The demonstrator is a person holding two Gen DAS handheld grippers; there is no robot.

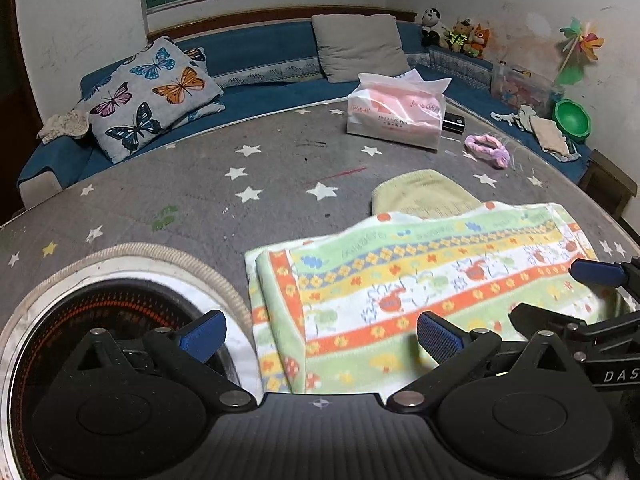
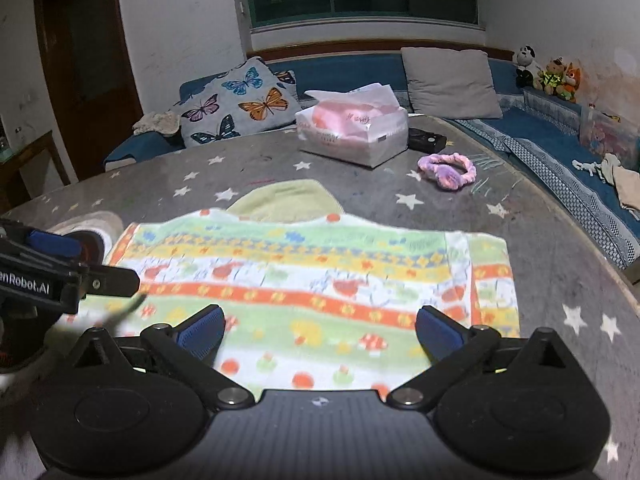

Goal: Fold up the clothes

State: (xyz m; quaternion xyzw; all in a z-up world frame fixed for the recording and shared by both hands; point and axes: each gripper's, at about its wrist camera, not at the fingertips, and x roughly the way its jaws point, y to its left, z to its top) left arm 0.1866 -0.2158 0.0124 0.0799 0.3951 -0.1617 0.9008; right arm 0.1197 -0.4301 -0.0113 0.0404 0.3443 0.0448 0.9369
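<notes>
A colourful striped towel [image 1: 420, 280] with flower and animal prints lies folded on the grey star-patterned table [image 1: 200, 184]; it also shows in the right wrist view [image 2: 312, 276]. A pale yellow-green cloth [image 1: 424, 194] lies just behind it, also seen from the right [image 2: 286, 200]. My left gripper [image 1: 320, 334] is open over the towel's near left part, holding nothing. My right gripper [image 2: 320, 332] is open over the towel's near edge, holding nothing. The right gripper also shows in the left wrist view [image 1: 592, 296] at the towel's right end. The left gripper shows at the left edge of the right wrist view [image 2: 60, 264].
A round built-in heater [image 1: 100, 320] sits in the table left of the towel. A tissue pack [image 1: 396, 114], a black box [image 1: 453, 124] and a pink hair band [image 1: 488, 150] lie at the table's far side. A blue sofa with cushions [image 1: 152, 92] and toys rings the table.
</notes>
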